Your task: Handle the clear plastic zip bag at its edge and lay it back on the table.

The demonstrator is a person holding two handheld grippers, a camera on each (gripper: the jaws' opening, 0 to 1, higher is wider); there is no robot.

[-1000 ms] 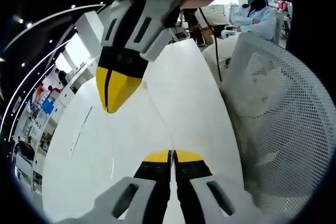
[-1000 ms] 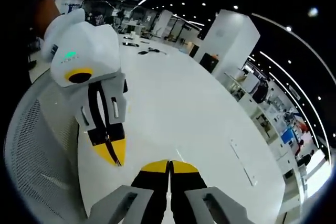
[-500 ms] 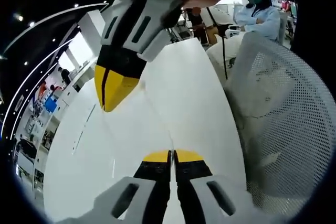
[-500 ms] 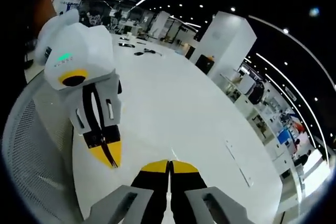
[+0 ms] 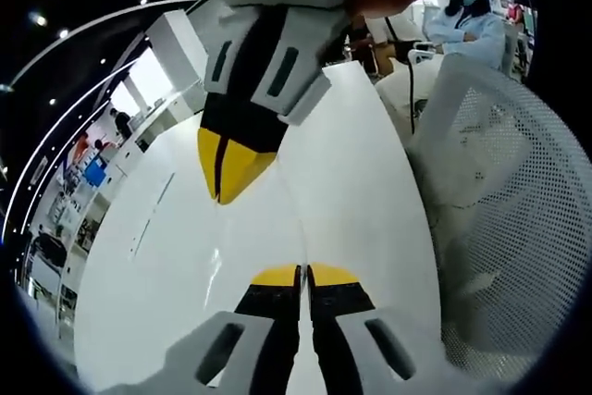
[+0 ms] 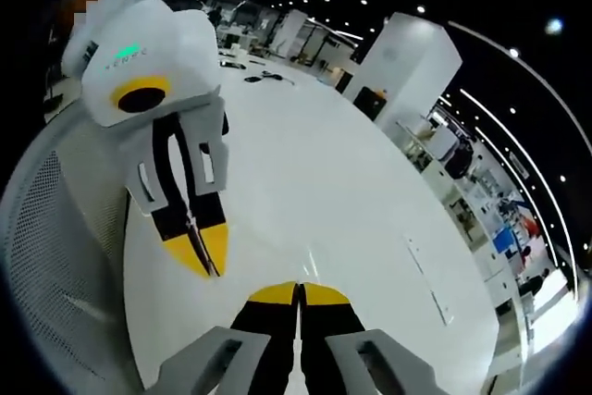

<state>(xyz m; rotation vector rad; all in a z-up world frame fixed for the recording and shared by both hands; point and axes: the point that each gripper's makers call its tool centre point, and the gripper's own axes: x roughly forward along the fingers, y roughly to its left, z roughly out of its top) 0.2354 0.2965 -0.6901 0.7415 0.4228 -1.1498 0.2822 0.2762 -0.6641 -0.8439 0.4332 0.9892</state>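
Both grippers hang shut above the white table (image 5: 361, 164). In the left gripper view my left gripper (image 5: 303, 270) rises from the bottom, and the right gripper (image 5: 222, 193) comes down from the top with its yellow tips pointing at it. A faint see-through edge of the clear zip bag (image 5: 289, 224) runs between the two tips; the rest of the bag is nearly invisible. In the right gripper view my right gripper (image 6: 298, 289) is at the bottom and the left gripper (image 6: 209, 264) hangs to its left over the table (image 6: 342, 182).
A white mesh chair back (image 5: 499, 201) stands close beside the table and also curves along the left in the right gripper view (image 6: 65, 256). A seated person in light blue (image 5: 467, 30) is beyond the table's far end. Small dark items (image 6: 264, 78) lie far off.
The right gripper has drifted right and nearer in the left gripper view. The left gripper looms larger in the right gripper view. Both stay shut.
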